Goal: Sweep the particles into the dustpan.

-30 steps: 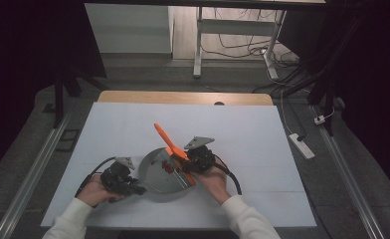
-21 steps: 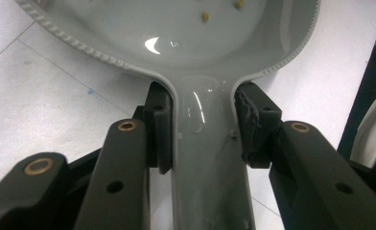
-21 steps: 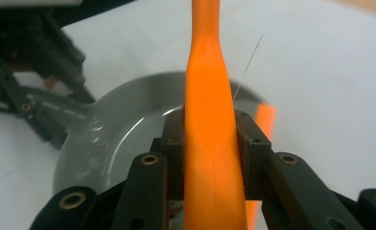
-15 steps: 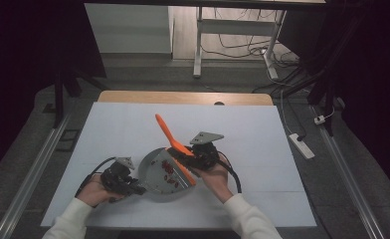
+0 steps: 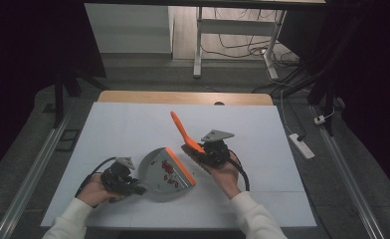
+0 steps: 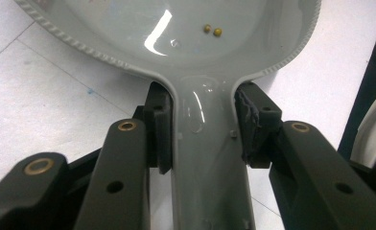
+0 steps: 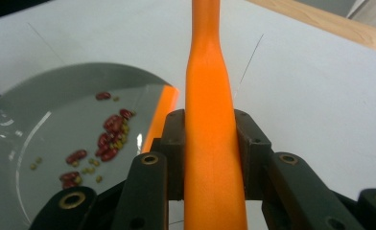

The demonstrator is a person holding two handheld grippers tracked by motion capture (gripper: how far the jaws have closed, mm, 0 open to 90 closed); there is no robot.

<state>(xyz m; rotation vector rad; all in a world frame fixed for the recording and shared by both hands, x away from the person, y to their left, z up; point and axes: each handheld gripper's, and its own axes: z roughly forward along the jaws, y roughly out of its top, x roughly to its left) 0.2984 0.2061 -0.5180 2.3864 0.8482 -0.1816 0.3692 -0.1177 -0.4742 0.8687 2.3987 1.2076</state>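
High view: white table [image 5: 133,124], dark room, cabled floor [image 5: 243,45].

The orange brush handle [image 7: 210,120] ran off the top edge of the right gripper view, its tip cut away. The grey dustpan [image 6: 176,28] was cropped at the left gripper view's top. Small yellow grains [image 7: 92,168] among the red beans [image 7: 110,139] were too small to identify.
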